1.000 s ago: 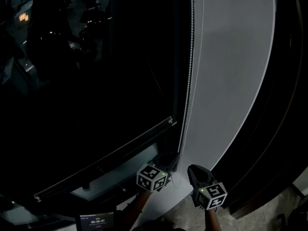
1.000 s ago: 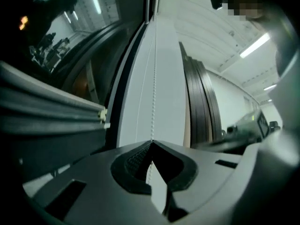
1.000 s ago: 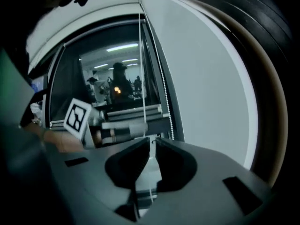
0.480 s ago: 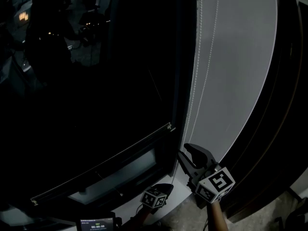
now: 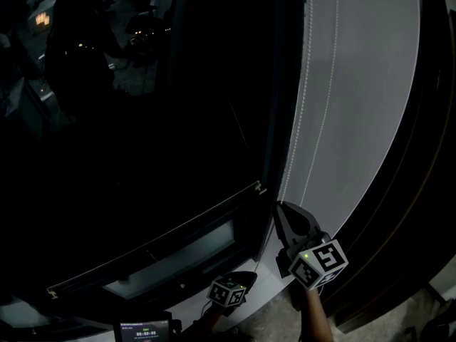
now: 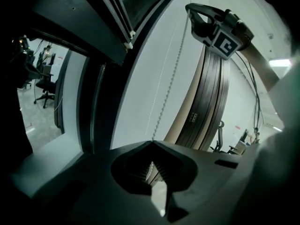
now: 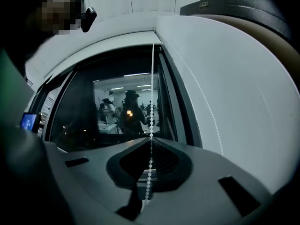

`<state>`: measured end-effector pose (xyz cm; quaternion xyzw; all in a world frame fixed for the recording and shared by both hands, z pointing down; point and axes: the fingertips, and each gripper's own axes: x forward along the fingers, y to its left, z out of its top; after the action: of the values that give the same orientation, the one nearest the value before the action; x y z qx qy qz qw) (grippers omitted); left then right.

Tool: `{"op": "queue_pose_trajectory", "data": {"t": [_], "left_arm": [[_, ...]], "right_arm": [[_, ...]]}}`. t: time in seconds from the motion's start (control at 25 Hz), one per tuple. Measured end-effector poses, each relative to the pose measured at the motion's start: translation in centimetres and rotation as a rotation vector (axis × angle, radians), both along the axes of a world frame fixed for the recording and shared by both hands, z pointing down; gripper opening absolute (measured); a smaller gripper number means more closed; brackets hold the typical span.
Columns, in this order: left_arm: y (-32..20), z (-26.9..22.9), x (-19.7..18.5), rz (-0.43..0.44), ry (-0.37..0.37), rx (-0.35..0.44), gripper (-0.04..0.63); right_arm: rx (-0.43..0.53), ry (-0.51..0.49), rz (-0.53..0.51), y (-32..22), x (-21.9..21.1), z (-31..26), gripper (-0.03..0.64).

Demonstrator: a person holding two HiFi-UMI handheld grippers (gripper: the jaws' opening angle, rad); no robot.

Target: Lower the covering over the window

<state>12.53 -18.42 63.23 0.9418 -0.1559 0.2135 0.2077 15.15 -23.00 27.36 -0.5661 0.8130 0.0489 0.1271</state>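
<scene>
R gripper (image 5: 281,211) at 5 o'clock, jaws closing on bead chain (image 5: 303,120). L gripper (image 6: 152,143) at 6, lower, clamps same chain. Likely hand-over-hand pull to drop blind's bottom rail (image 5: 228,202).

- The bead chain (image 5: 305,120) runs off the top edge, its upper end unseen.
- The small screen (image 5: 144,330) is cut by the bottom edge, its digits unreadable.

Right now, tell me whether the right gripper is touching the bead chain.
Touching. The right gripper view shows the bead chain running straight between the closing jaws of the right gripper, pinched where their tips meet.
</scene>
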Motion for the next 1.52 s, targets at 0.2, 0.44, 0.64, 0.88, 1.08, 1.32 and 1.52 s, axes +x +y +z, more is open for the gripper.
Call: {"op": "queue_pose_trajectory", "data": {"t": [0.2, 0.44, 0.64, 0.88, 1.08, 1.32, 1.52], "left_arm": [[1.4, 0.2, -1.2, 0.047, 0.026, 0.030, 0.036], [-1.6, -10.6, -0.1, 0.013, 0.324, 0.139, 0.040], [-1.2, -24.7, 3.0, 0.138, 0.519, 0.348, 0.084], [0.3, -31.1, 6.0, 0.236, 0.550, 0.515, 0.084], [0.1, -31.9, 5.5, 0.210, 0.567, 0.520, 0.017], [-0.8, -31.9, 4.7, 0.135, 0.638, 0.467, 0.008], [-2.6, -28.3, 3.3, 0.071, 0.549, 0.453, 0.006]], "right_arm": [[-0.139, 0.114, 0.094, -0.4, 1.7, 6.5, 0.011], [-0.488, 0.085, 0.104, 0.9, 1.6, 24.1, 0.011], [-0.690, 0.082, 0.113, 3.2, 0.3, 33.9, 0.011], [-0.737, 0.046, 0.095, 3.8, -0.8, 35.8, 0.011], [-0.717, 0.016, 0.090, 4.2, -0.7, 35.2, 0.012], [-0.693, 0.011, 0.098, 5.2, -0.7, 35.2, 0.012], [-0.572, -0.059, 0.111, 6.0, 0.3, 30.9, 0.018]]}}
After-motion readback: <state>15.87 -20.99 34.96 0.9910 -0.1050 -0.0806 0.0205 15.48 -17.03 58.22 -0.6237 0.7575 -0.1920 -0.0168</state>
